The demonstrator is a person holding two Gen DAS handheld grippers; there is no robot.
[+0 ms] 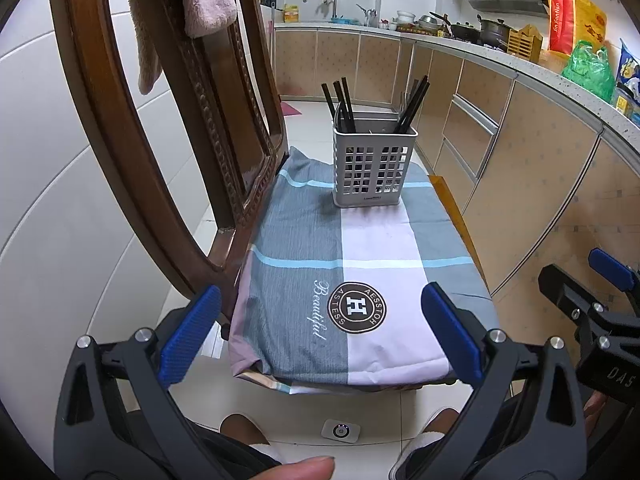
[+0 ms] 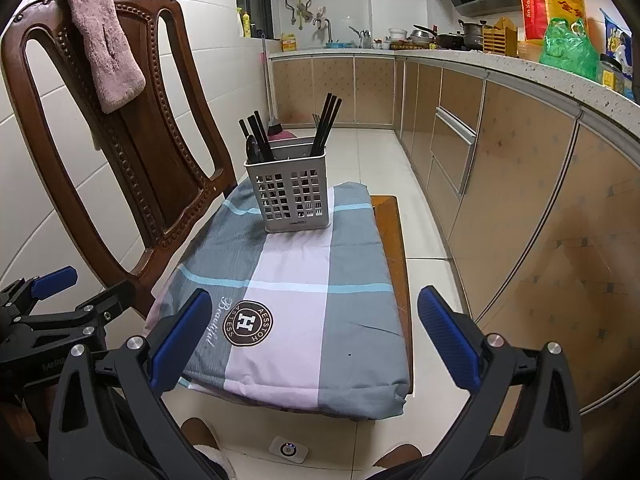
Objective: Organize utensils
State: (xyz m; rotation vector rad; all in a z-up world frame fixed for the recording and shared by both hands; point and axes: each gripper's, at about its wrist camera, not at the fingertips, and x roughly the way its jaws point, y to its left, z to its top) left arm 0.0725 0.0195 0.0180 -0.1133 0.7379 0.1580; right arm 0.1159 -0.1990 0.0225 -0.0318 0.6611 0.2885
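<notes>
From the left wrist camera, the left gripper [image 1: 320, 336] shows its blue-padded fingers [image 1: 190, 336] spread wide, with nothing between them, hovering at the near edge of a checked cushion [image 1: 304, 240] that covers a wooden chair seat. At 12 o'clock, on the far end of the cushion, stands the grey slotted utensil holder [image 1: 374, 164], upright, with black chopsticks [image 1: 340, 100] leaning out of its left compartment and more leaning out at the right (one or two pale metal handles show behind them, too small to name). The carved chair back [image 1: 160, 128] rises at 10 o'clock with a pink towel [image 1: 204, 0] hung over it. At 3 o'clock the right gripper [image 1: 600, 304] enters the edge of the view. A small white device [image 1: 341, 431] lies on the tiled floor at 6 o'clock, between two slippered feet.

From the right wrist camera, the right gripper [image 2: 316, 338] likewise has its fingers [image 2: 448, 336] wide apart and empty, above the near end of the cushion [image 2: 296, 272]. The utensil holder [image 2: 290, 192] stands at 12 o'clock, chopsticks [image 2: 326, 124] in both compartments, a dark spoon [image 2: 253, 148] among the left ones. The left gripper [image 2: 52, 304] shows at 9 o'clock. The kitchen bench [image 2: 520, 70] runs along from 1 to 3 o'clock.
</notes>
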